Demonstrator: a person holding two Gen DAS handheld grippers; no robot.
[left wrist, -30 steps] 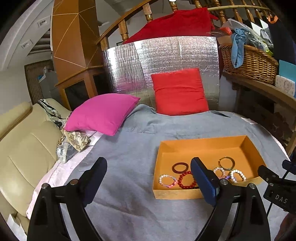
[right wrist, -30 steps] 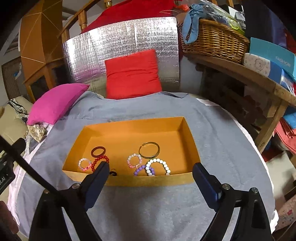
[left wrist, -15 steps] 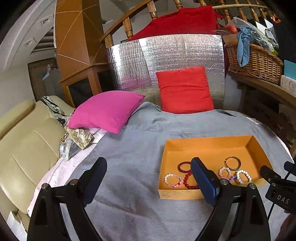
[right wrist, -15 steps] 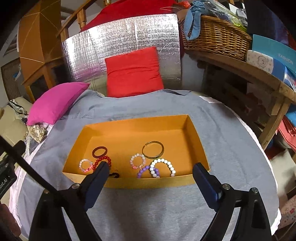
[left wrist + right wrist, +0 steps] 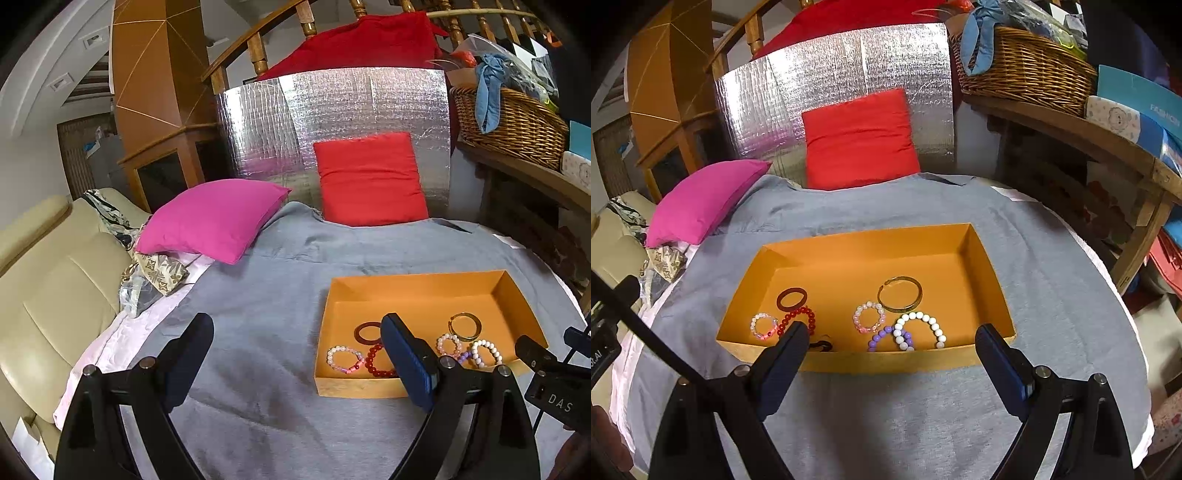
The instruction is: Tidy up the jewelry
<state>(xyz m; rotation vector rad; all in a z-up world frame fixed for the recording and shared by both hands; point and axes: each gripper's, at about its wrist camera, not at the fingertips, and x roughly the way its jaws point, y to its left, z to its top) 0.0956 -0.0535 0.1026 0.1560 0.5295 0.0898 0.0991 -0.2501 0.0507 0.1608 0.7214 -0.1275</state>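
Observation:
An orange tray (image 5: pixel 849 266) (image 5: pixel 417 291) lies on a grey cloth and holds several bracelets: a gold bangle (image 5: pixel 899 292), a white bead bracelet (image 5: pixel 918 325), a purple bead one (image 5: pixel 882 338), a pink bead one (image 5: pixel 868 317), a red bead one (image 5: pixel 798 319), a dark red ring (image 5: pixel 791 298) and a small pink-white one (image 5: pixel 763 326). My right gripper (image 5: pixel 892 354) is open and empty just in front of the tray's near wall. My left gripper (image 5: pixel 295 350) is open and empty, left of the tray over the cloth.
A pink pillow (image 5: pixel 214 218) and a red pillow (image 5: pixel 369 181) lie at the far side of the cloth before a silver foil panel (image 5: pixel 332 122). A cream sofa (image 5: pixel 44 288) is at left. A wooden shelf with a wicker basket (image 5: pixel 1027 70) stands at right.
Both grippers have drawn slightly back and tilted; the tray sits a little further right in the left view and higher in the right view. Both stay open and empty.

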